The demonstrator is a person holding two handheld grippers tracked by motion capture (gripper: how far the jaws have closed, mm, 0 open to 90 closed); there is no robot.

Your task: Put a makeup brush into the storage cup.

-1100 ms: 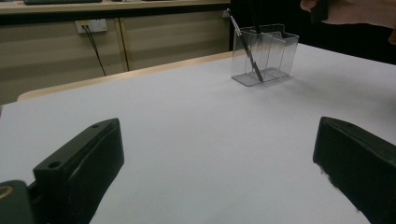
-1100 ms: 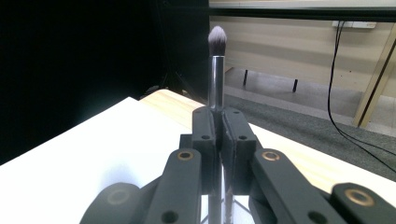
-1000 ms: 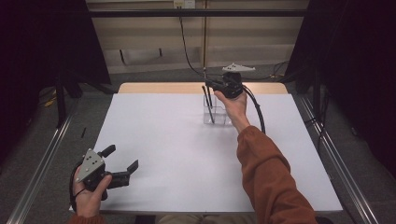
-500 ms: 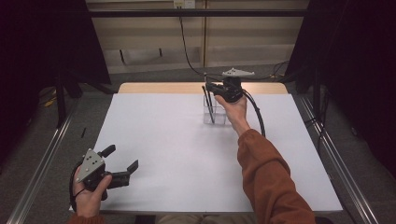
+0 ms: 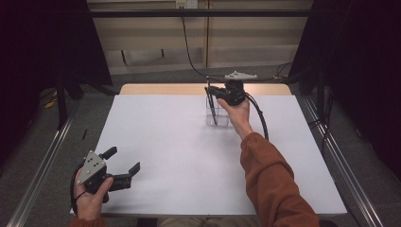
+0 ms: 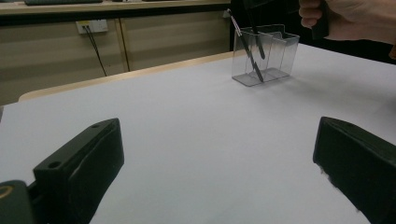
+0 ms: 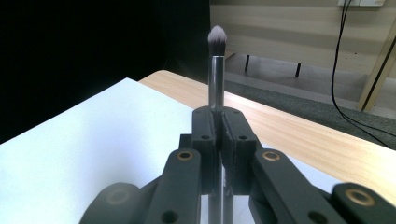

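White sheeting covers the table (image 5: 179, 142), with dark curtains at the sides. From the high view, the right gripper (image 5: 218, 92) hangs over a clear holder (image 5: 217, 116) at the far edge, its jaws clamped on a brush (image 5: 211, 106); the left gripper (image 5: 124, 166) rests near the front corner, jaws wide and empty. From the left gripper view, the holder (image 6: 266, 53) stands well ahead of the spread jaws, with the brush (image 6: 247, 46) leaning inside it. From the right gripper view, the brush (image 7: 216, 70) rises bristles-up between the pinched jaws. Judging by this, it looks nearly placed; release remains.
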